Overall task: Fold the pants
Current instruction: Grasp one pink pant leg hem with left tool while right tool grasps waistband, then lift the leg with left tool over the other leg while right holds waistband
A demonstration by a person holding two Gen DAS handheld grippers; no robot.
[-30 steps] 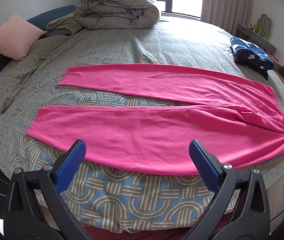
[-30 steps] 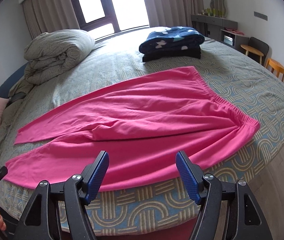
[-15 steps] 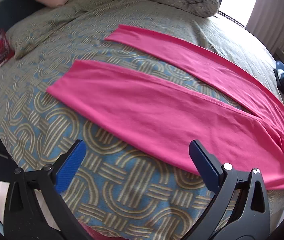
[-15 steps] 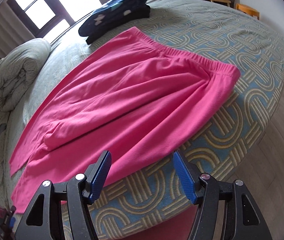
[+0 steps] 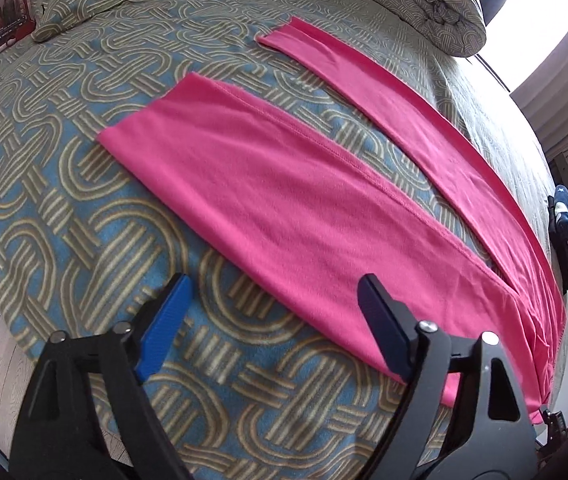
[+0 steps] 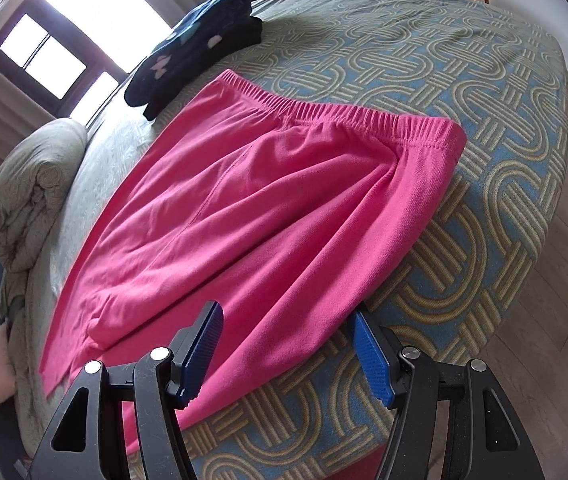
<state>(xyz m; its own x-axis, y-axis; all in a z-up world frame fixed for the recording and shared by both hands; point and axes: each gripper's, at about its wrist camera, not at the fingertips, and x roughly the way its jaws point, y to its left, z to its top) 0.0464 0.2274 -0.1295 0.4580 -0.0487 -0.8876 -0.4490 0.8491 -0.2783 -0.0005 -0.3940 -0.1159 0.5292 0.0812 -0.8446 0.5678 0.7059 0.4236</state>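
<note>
Both grippers, left gripper and right gripper, are closing empty over the pink pants, so either may pinch the bed cover along with the edge.

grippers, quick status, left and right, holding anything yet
Left claw: open but closing, holding nothing, near edge of the pink pants by its right finger.
Right claw: open but closing, near edge of the pants between its fingers, not pinched yet.

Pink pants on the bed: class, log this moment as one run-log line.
pants: flat, unfolded on bed | left gripper: closing, empty, near leg edge | right gripper: closing over hip edge, no grip yet
</note>
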